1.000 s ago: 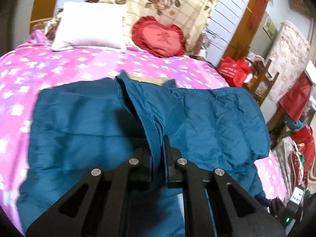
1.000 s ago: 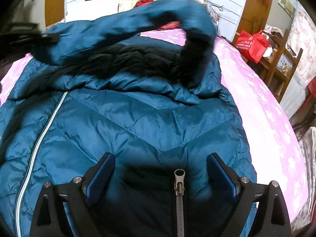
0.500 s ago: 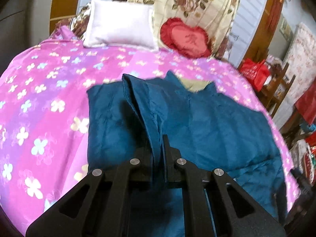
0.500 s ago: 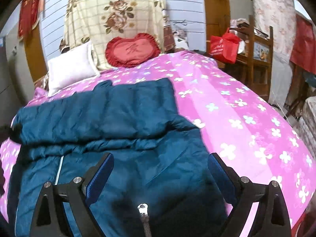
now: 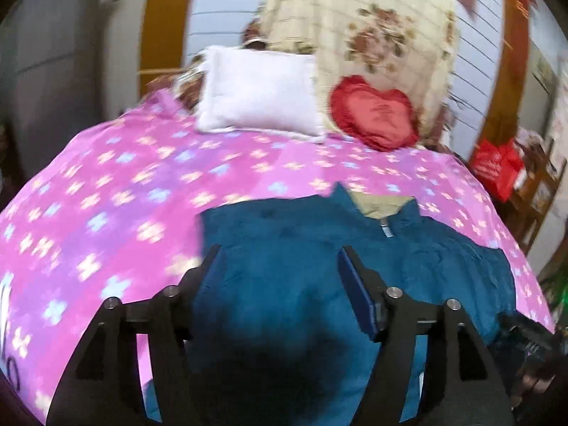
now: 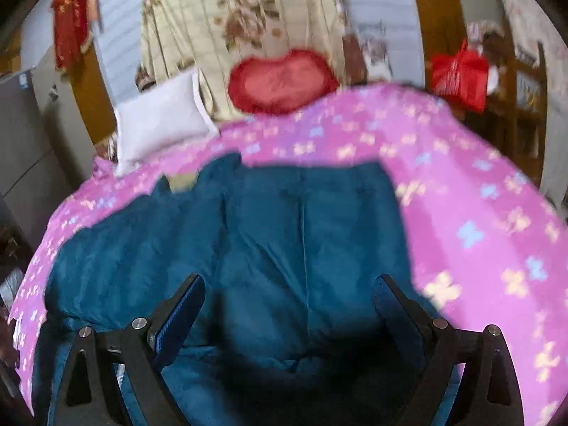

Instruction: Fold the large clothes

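A teal puffer jacket (image 5: 284,255) lies folded on the pink flowered bedspread (image 5: 117,191), its collar with beige lining and a zipper pull toward the pillows. My left gripper (image 5: 280,259) is open and empty just above the jacket's left part. In the right wrist view the jacket (image 6: 284,227) lies flat with a sleeve or flap folded across it. My right gripper (image 6: 289,291) is open and empty above the jacket's near edge. Both views are motion-blurred.
A white pillow (image 5: 259,96) and a red heart cushion (image 5: 376,110) lean at the head of the bed before a floral quilt (image 5: 372,28). A red bag (image 5: 497,167) and wooden furniture (image 6: 522,88) stand at the right.
My left gripper was shut on a fold of the jacket and has let it go and opened. The fold now lies flat. Both grippers have pulled back and up.
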`<state>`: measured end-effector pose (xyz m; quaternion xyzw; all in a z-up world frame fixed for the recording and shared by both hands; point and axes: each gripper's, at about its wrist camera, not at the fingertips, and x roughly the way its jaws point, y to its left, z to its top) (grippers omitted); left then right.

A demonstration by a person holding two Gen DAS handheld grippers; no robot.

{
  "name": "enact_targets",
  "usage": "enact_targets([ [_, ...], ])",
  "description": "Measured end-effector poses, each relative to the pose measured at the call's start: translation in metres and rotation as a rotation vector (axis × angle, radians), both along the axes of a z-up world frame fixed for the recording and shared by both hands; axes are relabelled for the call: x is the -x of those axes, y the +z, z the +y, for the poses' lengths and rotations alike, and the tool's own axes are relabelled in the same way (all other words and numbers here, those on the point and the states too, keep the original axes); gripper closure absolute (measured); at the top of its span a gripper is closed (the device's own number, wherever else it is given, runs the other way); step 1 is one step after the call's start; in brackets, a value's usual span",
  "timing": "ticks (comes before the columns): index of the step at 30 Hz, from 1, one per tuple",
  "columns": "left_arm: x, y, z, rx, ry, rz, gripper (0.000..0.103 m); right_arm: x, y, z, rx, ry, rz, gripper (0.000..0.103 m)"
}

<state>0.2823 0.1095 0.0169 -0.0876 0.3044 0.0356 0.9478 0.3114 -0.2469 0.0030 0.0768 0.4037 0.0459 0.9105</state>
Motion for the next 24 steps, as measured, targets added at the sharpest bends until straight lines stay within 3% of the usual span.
enact_targets([
  [3,-0.034,-0.031,-0.017,-0.045,-0.022,0.117,0.036,-0.006,-0.018,0.0,0.002,0.029,0.074,0.005],
  [6,-0.053,-0.081,-0.014,-0.048,0.007,0.29,0.035,-0.006,-0.026,-0.007,-0.005,0.036,0.108,0.0],
  [10,-0.035,-0.092,-0.023,-0.137,-0.009,0.243,0.035,-0.008,-0.032,-0.007,-0.003,0.071,0.127,0.0],
  [16,-0.029,-0.095,-0.013,-0.104,0.004,0.221,0.035,-0.013,-0.021,-0.006,0.043,0.067,0.158,0.0],
  [21,-0.03,-0.093,-0.02,-0.129,0.012,0.225,0.035,-0.014,0.022,0.0,0.002,-0.003,-0.04,0.0],
  [24,-0.03,-0.093,-0.021,-0.136,0.014,0.227,0.034,-0.031,0.009,0.016,0.009,0.04,-0.02,0.0],
])
